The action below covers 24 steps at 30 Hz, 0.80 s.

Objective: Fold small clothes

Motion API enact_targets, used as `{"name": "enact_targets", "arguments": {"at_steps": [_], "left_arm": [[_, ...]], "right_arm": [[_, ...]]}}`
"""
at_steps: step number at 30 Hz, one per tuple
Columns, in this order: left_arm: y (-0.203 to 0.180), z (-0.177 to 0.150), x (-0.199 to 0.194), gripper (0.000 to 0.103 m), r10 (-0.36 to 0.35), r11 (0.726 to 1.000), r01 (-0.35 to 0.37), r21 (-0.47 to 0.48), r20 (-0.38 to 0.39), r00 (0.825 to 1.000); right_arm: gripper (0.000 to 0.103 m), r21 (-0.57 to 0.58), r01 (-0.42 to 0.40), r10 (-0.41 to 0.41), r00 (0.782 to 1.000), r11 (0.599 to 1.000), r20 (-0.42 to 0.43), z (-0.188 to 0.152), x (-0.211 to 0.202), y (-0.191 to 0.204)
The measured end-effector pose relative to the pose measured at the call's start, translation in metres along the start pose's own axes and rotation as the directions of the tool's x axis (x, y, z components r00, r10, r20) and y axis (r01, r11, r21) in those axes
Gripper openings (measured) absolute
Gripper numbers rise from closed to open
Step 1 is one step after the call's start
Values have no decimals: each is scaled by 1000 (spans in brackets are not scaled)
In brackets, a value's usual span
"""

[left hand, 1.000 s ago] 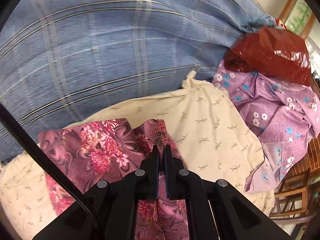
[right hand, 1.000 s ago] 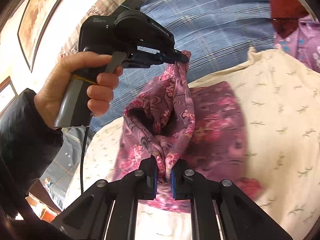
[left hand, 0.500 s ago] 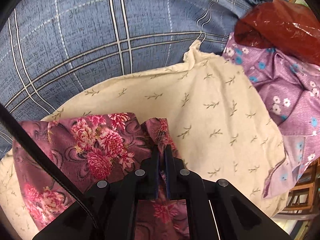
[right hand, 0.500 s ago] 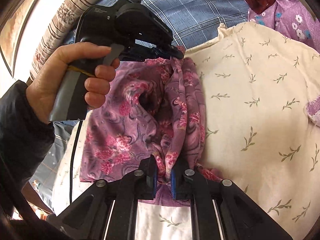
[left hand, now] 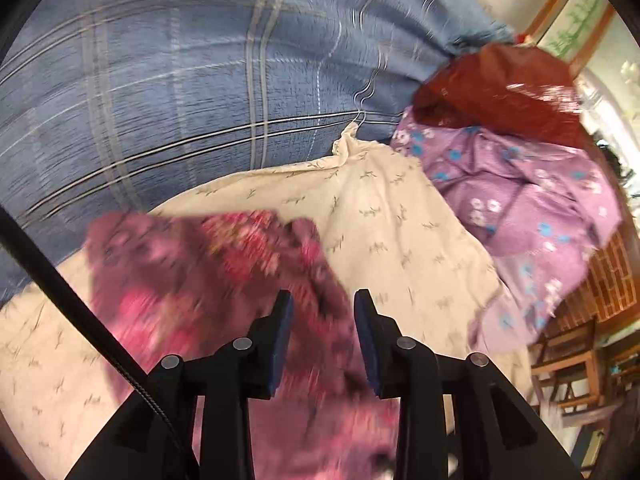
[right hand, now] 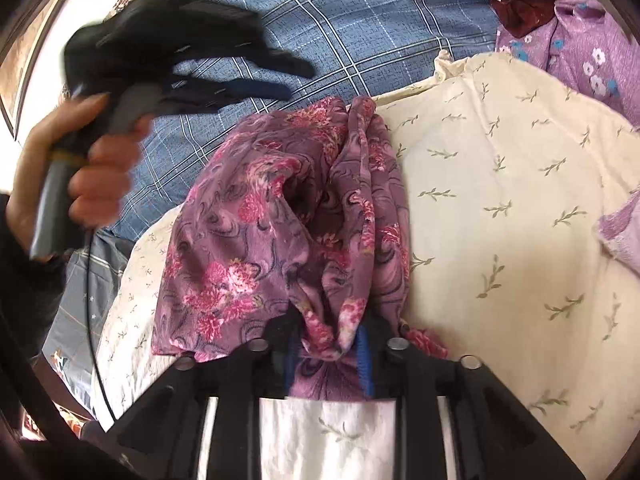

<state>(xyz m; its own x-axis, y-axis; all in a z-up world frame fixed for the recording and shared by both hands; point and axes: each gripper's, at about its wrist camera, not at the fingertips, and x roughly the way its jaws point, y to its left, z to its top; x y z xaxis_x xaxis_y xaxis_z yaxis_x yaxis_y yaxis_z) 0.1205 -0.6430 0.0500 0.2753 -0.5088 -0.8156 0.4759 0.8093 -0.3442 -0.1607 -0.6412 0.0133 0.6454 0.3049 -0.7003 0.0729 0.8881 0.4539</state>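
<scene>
Floral garment is being released by both opening claws, left and right, so the fold is laid on cream cloth.

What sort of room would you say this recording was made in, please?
Most likely a bedroom at home: the clothes lie on a cream sprigged pillow over blue plaid bedding, with a wooden chair beside the bed and a pile of garments waiting.

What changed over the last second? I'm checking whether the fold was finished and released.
Both grippers were shut on the pink floral garment; now the left gripper has let go and drawn clear, jaws opening. The right gripper's jaws are opening with cloth between them. The garment dropped onto the cream pillow, which stayed put.
</scene>
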Motion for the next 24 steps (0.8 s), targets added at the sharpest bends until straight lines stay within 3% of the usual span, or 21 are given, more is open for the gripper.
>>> {"name": "enact_targets", "arguments": {"at_steps": [4,9,14,17,18,19,20,24], "left_arm": [[32,-51,-46,35,20,1000,-19,-15,38,999],[54,-124,-67,34,21,999,-21,-26,0,1000],[46,-174,-61,33,-27,1000,28,10,-50,998],[41,-188,-46,33,-42,998,45,33,-92,995],[41,-194,-39,32,-24,999,29,41,-118,993],[43,-198,-33,26,-15,999,21,41,-141,990],[46,-201,-29,19,-16,999,22,39,-155,988],[58,-207,-32,19,-76,997,77,2,-148,986]], "right_arm": [[35,-27,26,-25,999,999,21,3,-23,0],[39,-61,-2,4,999,998,41,24,-36,3],[38,-62,-117,116,993,991,-22,61,-8,17],[38,50,-162,166,981,986,-104,76,24,12],[37,103,-176,188,973,979,-132,78,34,9],[25,147,-184,206,967,972,-150,78,42,7],[5,158,-181,205,967,971,-152,78,43,7],[3,56,-135,137,990,989,-20,73,9,25]]}}
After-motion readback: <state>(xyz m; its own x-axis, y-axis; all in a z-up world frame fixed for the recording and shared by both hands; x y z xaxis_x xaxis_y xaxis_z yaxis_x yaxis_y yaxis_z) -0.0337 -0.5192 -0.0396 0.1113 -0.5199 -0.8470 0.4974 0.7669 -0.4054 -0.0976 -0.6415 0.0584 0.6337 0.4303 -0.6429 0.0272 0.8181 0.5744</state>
